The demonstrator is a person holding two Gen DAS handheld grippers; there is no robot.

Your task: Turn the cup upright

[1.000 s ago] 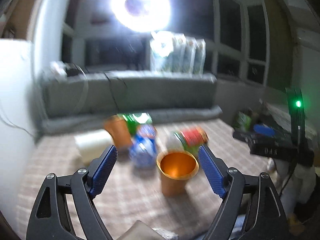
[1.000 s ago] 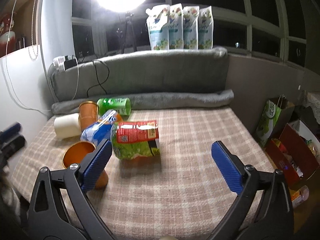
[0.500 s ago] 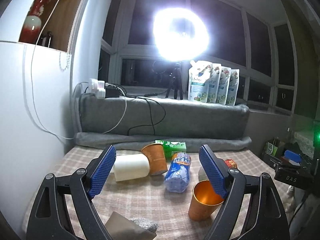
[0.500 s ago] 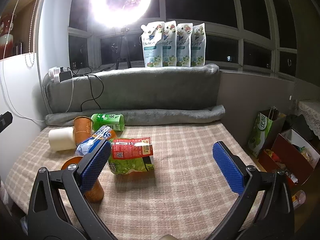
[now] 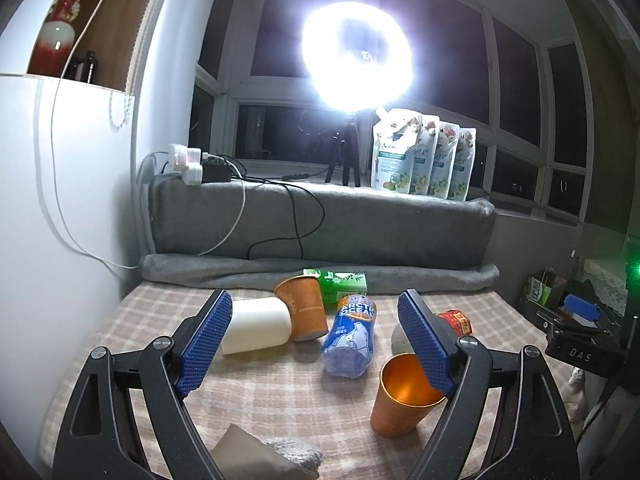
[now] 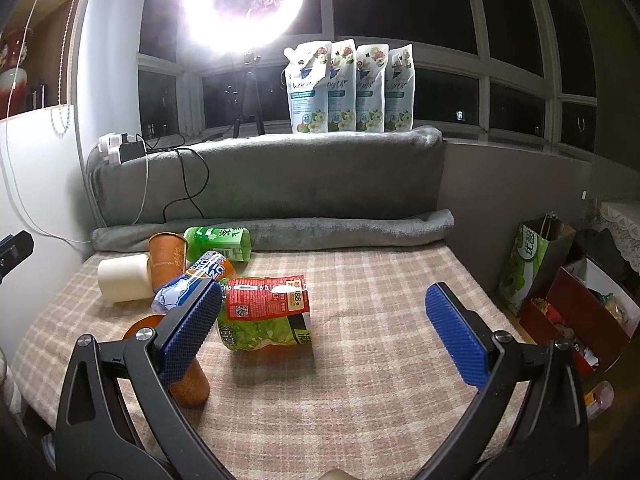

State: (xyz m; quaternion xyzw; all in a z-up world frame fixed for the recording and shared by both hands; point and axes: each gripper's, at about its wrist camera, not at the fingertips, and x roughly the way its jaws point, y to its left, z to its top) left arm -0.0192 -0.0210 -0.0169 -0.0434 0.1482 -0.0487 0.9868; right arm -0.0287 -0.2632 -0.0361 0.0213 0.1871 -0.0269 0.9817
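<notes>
Orange cup upright on the checked cloth, both grippers spread wide and empty.

In the left wrist view the left gripper (image 5: 316, 340) held nothing, jaws far apart; the orange cup (image 5: 402, 398) stood mouth-up at about 4 o'clock, partly behind the right-hand pad. Beyond it at 12 o'clock lay a blue bottle (image 5: 350, 338), then a white cup (image 5: 256, 324) on its side and a tilted paper cup (image 5: 304, 308). The right gripper (image 6: 324, 330) was likewise wide open and empty, with a red-and-green packet (image 6: 266, 312) lying at 11 o'clock.
</notes>
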